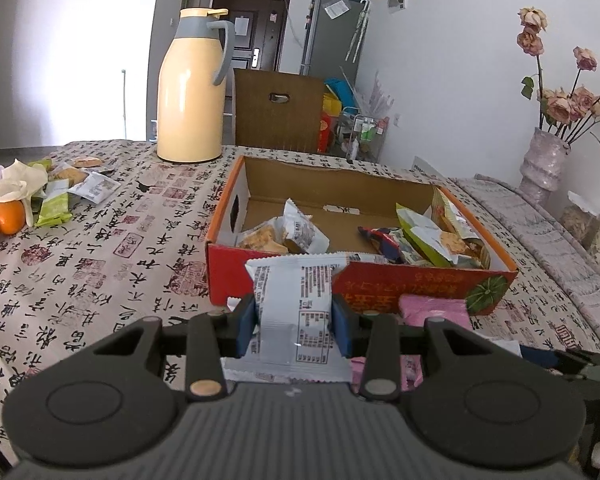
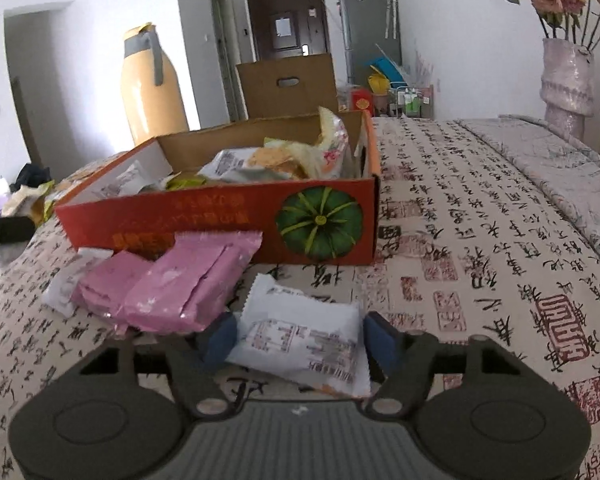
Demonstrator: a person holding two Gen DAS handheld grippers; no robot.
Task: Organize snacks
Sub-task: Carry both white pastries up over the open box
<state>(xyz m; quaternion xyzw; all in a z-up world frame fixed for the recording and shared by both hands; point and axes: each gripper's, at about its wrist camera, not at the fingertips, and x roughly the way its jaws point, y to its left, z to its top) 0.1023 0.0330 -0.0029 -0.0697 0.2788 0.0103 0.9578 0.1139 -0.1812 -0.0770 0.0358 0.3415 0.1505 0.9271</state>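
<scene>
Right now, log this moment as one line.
left gripper: shut on white packet | right gripper: open around second white packet | box: partly filled

Both fisheye cameras sit low over the cloth-covered surface [image 1: 100, 264], each tilted down along its own tool. The left wrist view faces the red snack box [image 1: 360, 280] from close by at 12 o'clock. The right wrist view sees the same red snack box [image 2: 220, 220] toward 11 o'clock. Both share the yellow thermos [image 1: 192, 88] and the far door [image 2: 288, 24].

We hold left gripper [image 1: 293, 322] angled down, blue fingers [image 1: 247, 326] pressed on white snack packet [image 1: 296, 300], lifted off worktop. Our right gripper [image 2: 300, 338] angled down, fingers [image 2: 380, 338] spread wide, straddling second white packet [image 2: 304, 338] without pressing.
</scene>
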